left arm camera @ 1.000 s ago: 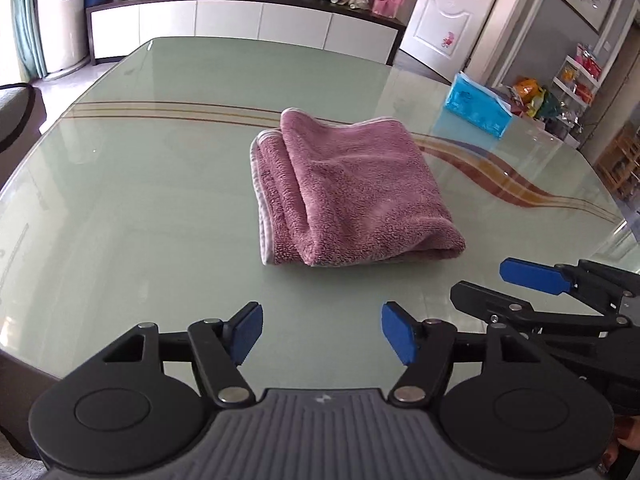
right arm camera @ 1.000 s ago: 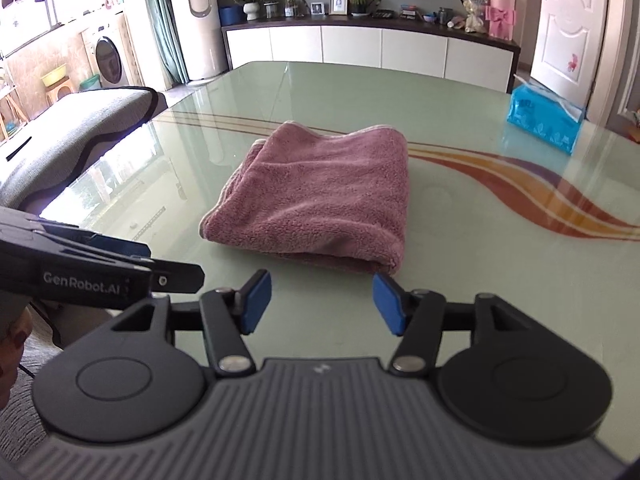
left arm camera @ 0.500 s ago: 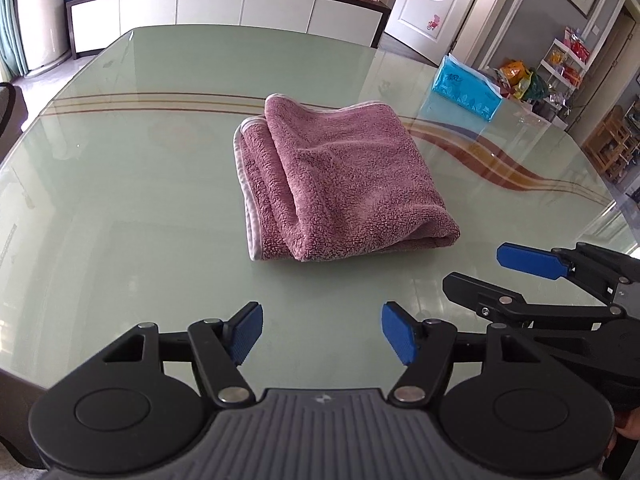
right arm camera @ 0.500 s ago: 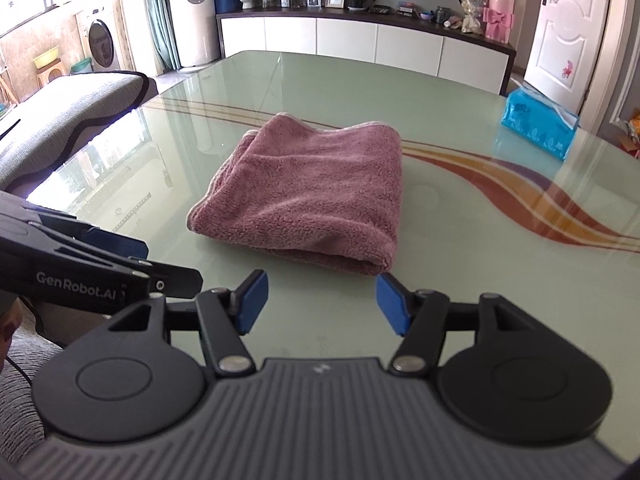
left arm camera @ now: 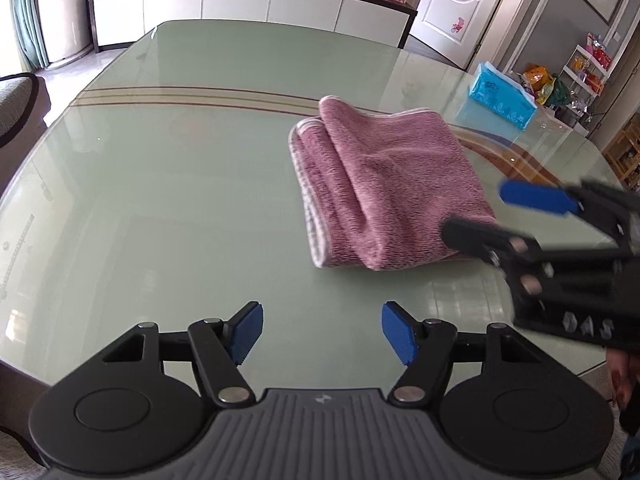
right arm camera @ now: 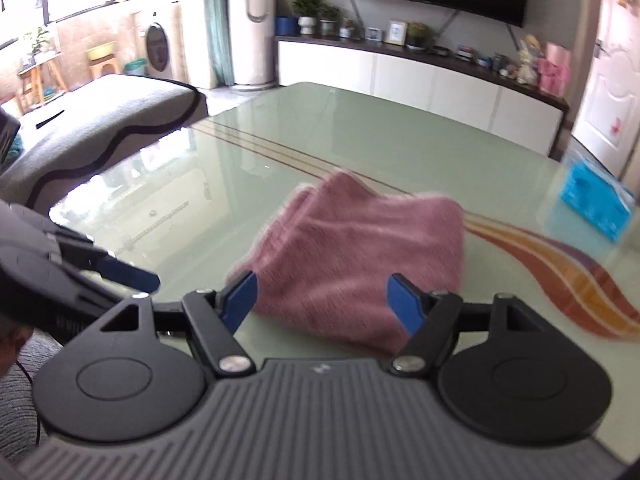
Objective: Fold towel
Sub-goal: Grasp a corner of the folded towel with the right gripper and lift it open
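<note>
A pink towel (left arm camera: 384,184) lies folded into a thick rectangle on the pale green glass table (left arm camera: 180,200). My left gripper (left arm camera: 322,312) stands open above bare glass, short of the towel's near left corner. My right gripper (left arm camera: 476,210) reaches in from the right with its fingers over the towel's near right corner. In the right wrist view, which is blurred, the right gripper (right arm camera: 323,284) is open and the towel (right arm camera: 360,240) shows between its blue pads, untouched by them. The left gripper's fingers (right arm camera: 128,274) show at the left edge.
A blue tissue pack (left arm camera: 502,100) sits near the table's far right edge. A grey sofa (right arm camera: 100,120) stands to the left of the table, and a long white cabinet (left arm camera: 240,4) runs along the back wall. The table's near edge lies just below both grippers.
My right gripper has moved forward to the towel's near right corner and turned leftward. The left gripper has shifted left, so the towel now sits right of centre in its view.
</note>
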Tool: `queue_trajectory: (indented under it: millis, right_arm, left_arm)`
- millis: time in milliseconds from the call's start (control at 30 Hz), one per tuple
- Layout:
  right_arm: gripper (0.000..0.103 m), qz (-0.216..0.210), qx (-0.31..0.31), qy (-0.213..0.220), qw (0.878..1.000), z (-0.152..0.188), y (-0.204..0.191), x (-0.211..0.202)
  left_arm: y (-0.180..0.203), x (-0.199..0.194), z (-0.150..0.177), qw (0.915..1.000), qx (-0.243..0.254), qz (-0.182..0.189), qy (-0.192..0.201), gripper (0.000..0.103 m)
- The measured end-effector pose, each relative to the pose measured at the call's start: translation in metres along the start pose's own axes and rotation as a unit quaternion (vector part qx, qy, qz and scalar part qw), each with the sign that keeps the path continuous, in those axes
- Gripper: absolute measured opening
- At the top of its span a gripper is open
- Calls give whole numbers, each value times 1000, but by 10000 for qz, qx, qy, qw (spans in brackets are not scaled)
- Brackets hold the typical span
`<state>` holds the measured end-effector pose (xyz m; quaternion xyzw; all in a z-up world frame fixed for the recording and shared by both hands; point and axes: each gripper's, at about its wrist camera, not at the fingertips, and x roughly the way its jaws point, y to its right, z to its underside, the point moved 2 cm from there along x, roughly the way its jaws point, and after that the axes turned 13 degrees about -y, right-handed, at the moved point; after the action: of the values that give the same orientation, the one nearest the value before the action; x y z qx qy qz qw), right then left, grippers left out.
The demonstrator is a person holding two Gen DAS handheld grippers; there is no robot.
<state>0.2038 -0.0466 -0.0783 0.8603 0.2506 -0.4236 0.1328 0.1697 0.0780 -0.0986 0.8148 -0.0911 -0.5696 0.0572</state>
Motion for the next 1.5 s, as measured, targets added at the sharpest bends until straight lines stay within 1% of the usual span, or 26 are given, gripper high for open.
queue_trajectory:
  millis: [33, 167, 200, 233, 267, 300, 333, 367, 400, 433, 500, 633, 733, 833, 933, 1033, 1067, 1100, 1133, 1167, 1233, 1267, 1300, 1333, 1400, 1500]
  right_arm:
    - [58, -69, -56, -77, 9999, -14, -4, 12]
    - [48, 17, -55, -370, 9993, -48, -3, 47]
    - [40, 57, -47, -479, 9988, -53, -2, 56]
    - [34, 93, -51, -617, 9980, -56, 0, 66]
    - [31, 111, -70, -763, 9970, -57, 1, 75]
    - [24, 99, -100, -845, 9963, -56, 2, 80]
    - [22, 82, -131, -917, 9957, -55, 3, 85]
    - [19, 7, -115, -896, 9959, -53, 6, 84]
    - [9, -78, -91, -861, 9962, -51, 9, 82]
    - [6, -149, -17, -805, 9966, -49, 13, 78]
    - [6, -272, 177, -622, 9975, -45, 27, 64]
    - [5, -260, 532, -245, 9979, -32, 60, 27]
    - [5, -131, 1102, 26, 9938, -13, 110, -9]
    - [5, 287, 1546, 67, 9875, 7, 153, -26]
    - [6, 717, 1979, 98, 9775, 28, 196, -42]
    - [7, 1259, 2461, -236, 9607, 56, 229, -38]
    - [9, 1510, 2541, -296, 9549, 63, 234, -38]
    - [17, 1669, 2573, -324, 9513, 68, 237, -39]
    - [29, 1722, 2592, -291, 9499, 72, 237, -39]
    - [34, 1707, 2578, -187, 9508, 73, 233, -41]
    - [35, 1529, 2377, -66, 9592, 66, 223, -40]
    - [36, 1292, 2103, -19, 9691, 58, 211, -36]
    - [39, 1005, 1766, 22, 9791, 46, 197, -29]
    - [45, 760, 1513, 53, 9856, 35, 187, -22]
    - [51, 392, 1135, 40, 9928, 12, 170, -2]
    - [53, 206, 540, -219, 9981, -19, 144, 33]
  left_arm:
    - [-2, 0, 0, 10000, -1, 6, -3, 70]
    - [-9, -2, -1, 10000, 47, -52, 16, 70]
    - [-10, -2, -2, 10000, 57, -75, 9, 70]
    - [-13, -2, -3, 9999, 63, -100, -3, 70]
    - [-14, -1, -4, 9999, 67, -113, -11, 70]
    - [-16, -1, -6, 9999, 68, -120, -13, 70]
    - [-18, -1, -8, 9999, 69, -127, -13, 70]
    - [-19, 0, -10, 9999, 74, -127, -10, 70]
    - [-20, 0, -13, 9999, 90, -119, -2, 71]
    - [-20, 1, -17, 9999, 122, -121, 3, 71]
    - [-20, 3, -24, 9997, 194, -135, 8, 71]
    - [-14, 7, -41, 9989, 419, -180, 82, 71]
    - [-9, 10, -52, 9984, 516, -173, 118, 71]
    - [-4, 15, -61, 9981, 589, -134, 96, 71]
    - [5, 24, -68, 9972, 728, -175, 38, 71]
    - [11, 31, -71, 9957, 888, -279, -18, 71]
    - [12, 34, -72, 9949, 955, -322, -47, 71]
    - [12, 36, -73, 9944, 993, -350, -64, 71]
    - [12, 37, -76, 9940, 1025, -369, -79, 71]
    - [11, 38, -79, 9936, 1060, -385, -96, 71]
    - [11, 41, -86, 9931, 1104, -390, -100, 71]
    - [12, 42, -91, 9928, 1128, -391, -89, 71]
    - [12, 44, -95, 9925, 1152, -393, -78, 71]
    - [12, 45, -101, 9925, 1150, -405, -70, 71]
    - [12, 49, -111, 9929, 1129, -375, -70, 71]
    - [11, 56, -123, 9933, 1106, -304, -115, 71]
